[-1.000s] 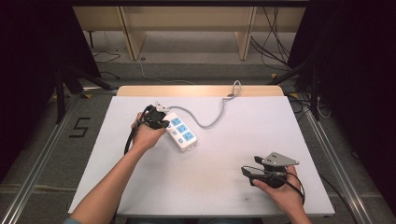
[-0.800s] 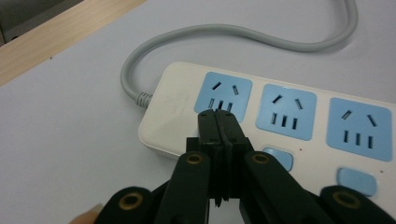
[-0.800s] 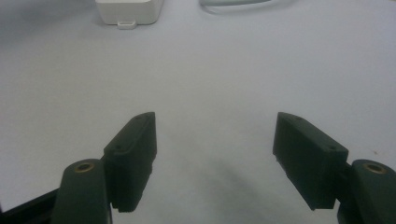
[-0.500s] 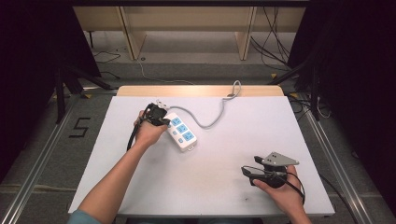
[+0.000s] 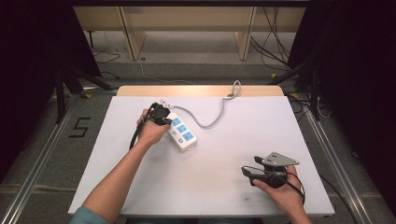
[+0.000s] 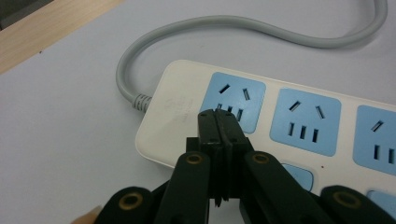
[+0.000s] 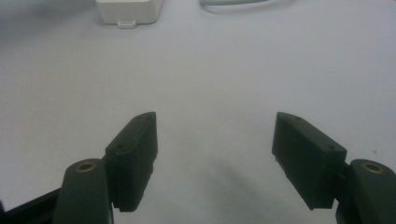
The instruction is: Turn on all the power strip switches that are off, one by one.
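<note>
High view: power strip [image 5: 181,133] lies on the white worktop [image 5: 224,186] left of centre, long axis running from about 10 o'clock to 4 o'clock, grey cord [image 5: 211,116] leaving its far end and looping off toward the back edge at 12. Left tool [image 5: 159,113] sits at that far cord end, hand right beside the strip. Left gripper view: jaws clenched together on nothing, tips [image 6: 218,122] hovering at or touching the strip's blank white end [image 6: 175,109], just short of the first blue socket [image 6: 236,100]; contact not certain. Remaining sockets run off toward 3 o'clock in this view, small blue switches along the near edge. Right tool [image 5: 261,173] is down at 5 o'clock on the worktop, well apart from the strip, jaws spread wide and empty; right gripper view has the strip's other end [image 7: 130,11] far off at 11 o'clock. Left hand clearly nearer. Judgement: next move is likely a press or push with the closed left tips, so what matters is that the strip lies directly under and ahead of them, along its long axis.
</note>
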{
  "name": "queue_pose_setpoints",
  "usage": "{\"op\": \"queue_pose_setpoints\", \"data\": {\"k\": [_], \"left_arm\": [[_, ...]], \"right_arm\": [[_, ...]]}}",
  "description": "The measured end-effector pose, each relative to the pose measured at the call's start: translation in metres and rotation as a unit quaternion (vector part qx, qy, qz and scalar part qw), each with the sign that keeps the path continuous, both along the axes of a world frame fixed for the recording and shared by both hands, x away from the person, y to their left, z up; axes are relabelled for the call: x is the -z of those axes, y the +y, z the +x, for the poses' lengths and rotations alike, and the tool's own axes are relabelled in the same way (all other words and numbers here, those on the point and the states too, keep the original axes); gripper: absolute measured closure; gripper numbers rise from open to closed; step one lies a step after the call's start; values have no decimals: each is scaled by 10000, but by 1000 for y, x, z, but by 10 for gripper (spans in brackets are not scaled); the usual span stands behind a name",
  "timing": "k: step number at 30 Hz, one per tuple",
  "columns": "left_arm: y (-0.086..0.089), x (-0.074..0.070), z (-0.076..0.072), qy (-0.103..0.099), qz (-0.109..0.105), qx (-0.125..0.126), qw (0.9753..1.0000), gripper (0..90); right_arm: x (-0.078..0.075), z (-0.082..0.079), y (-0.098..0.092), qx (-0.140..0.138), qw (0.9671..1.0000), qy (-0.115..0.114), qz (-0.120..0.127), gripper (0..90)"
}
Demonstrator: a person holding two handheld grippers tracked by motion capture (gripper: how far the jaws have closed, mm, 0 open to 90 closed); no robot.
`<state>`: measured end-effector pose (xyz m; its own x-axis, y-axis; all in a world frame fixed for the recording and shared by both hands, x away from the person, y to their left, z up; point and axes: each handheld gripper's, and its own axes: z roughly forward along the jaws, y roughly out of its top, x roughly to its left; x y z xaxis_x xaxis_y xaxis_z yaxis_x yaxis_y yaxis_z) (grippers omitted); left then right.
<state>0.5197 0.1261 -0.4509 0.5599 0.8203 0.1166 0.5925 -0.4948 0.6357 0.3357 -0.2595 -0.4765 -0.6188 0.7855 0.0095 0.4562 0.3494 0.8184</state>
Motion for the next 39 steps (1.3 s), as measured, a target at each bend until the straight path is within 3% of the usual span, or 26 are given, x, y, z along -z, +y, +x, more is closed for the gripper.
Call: {"op": "queue_pose_setpoints", "data": {"k": [6, 9, 13, 23, 39], "left_arm": [[1, 0, 1, 90, -15, -30, 10000, 896], [2, -1, 2, 229, -67, 13, 9997, 896], [-2, -4, 4, 329, 74, -11, 9994, 896], [-5, -4, 6, 419, 192, -29, 9989, 896], [-3, -4, 9, 554, 85, -74, 9984, 898]], "right_arm": [[0, 0, 0, -14, 10000, -8, -4, 322], [0, 0, 1, -18, 10000, -4, -3, 322], [0, 0, 1, -22, 10000, 2, -11, 323], [0, 0, 1, -32, 10000, -3, -6, 322], [0, 0, 2, -48, 10000, 14, -26, 322]]}}
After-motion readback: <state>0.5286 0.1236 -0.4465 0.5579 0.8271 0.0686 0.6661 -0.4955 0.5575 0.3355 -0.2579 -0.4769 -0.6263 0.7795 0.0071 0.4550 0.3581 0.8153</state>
